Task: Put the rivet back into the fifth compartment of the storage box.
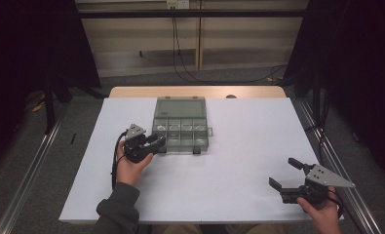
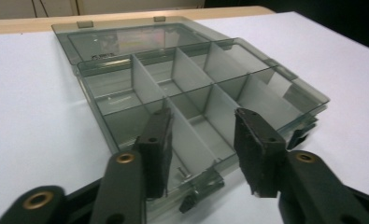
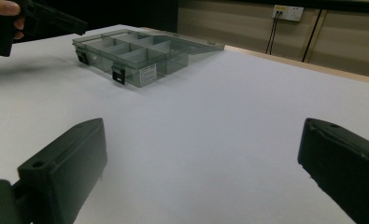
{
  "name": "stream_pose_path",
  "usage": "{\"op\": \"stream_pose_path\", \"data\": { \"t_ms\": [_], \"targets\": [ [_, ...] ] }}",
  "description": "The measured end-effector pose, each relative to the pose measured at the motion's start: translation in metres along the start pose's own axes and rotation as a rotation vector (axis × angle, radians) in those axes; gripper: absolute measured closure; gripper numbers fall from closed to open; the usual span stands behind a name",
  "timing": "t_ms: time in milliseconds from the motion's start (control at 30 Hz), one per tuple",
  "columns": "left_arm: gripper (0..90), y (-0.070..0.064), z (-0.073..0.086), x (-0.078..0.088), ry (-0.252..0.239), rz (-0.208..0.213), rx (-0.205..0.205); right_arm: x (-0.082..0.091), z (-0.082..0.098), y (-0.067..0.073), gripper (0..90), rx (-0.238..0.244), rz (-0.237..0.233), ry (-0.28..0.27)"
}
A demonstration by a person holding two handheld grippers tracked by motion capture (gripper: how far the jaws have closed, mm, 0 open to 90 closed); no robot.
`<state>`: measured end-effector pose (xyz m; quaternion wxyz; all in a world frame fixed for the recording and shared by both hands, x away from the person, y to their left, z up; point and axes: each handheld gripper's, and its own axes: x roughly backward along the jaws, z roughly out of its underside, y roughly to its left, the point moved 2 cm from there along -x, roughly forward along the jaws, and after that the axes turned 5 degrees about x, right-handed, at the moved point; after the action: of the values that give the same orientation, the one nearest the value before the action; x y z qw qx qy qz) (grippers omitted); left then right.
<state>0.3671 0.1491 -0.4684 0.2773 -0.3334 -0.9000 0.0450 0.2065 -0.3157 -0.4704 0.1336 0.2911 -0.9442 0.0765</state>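
Note:
A smoky clear compartment box (image 1: 180, 148) lies open on the white table, its lid (image 1: 179, 107) flat behind it. Dividers (image 2: 187, 70) split it into several cells. A small metal piece (image 2: 184, 173) lies in a near cell. My left gripper (image 1: 160, 141) hovers at the box's front left corner. Its jaws (image 2: 202, 122) stand apart over the near cells, with nothing pressed between them. My right gripper (image 1: 283, 172) rests near the table's front right, wide open and empty (image 3: 204, 135), aimed across the table at the box (image 3: 140, 70).
The white table top (image 1: 239, 146) stretches bare between the box and my right gripper. Two black latches (image 3: 118, 74) hang on the box's front wall. A wooden edge (image 1: 195, 91) runs along the far side, and cables (image 1: 180, 58) hang down the wall beyond it.

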Motion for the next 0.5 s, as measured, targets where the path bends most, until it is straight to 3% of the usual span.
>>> {"op": "stream_pose_path", "data": {
  "t_ms": [167, 333, 433, 500],
  "targets": [
    [49.4, -0.002, 0.000, 0.009, -0.016, 0.020, 0.004, 0.001, 0.000, -0.001, 1.3, -0.001, 0.004, -0.002],
    [38.5, -0.004, 0.003, 0.021, -0.044, 0.046, -0.003, 0.001, 0.000, -0.001, 1.3, -0.004, 0.006, 0.001],
    [26.7, -0.005, 0.005, 0.027, -0.068, 0.067, 0.008, 0.002, 0.000, -0.001, 1.3, -0.005, 0.006, -0.001],
    [24.7, -0.006, 0.005, 0.029, -0.071, 0.070, 0.003, 0.002, 0.000, -0.002, 1.3, -0.005, 0.003, -0.001]
  ]
}}
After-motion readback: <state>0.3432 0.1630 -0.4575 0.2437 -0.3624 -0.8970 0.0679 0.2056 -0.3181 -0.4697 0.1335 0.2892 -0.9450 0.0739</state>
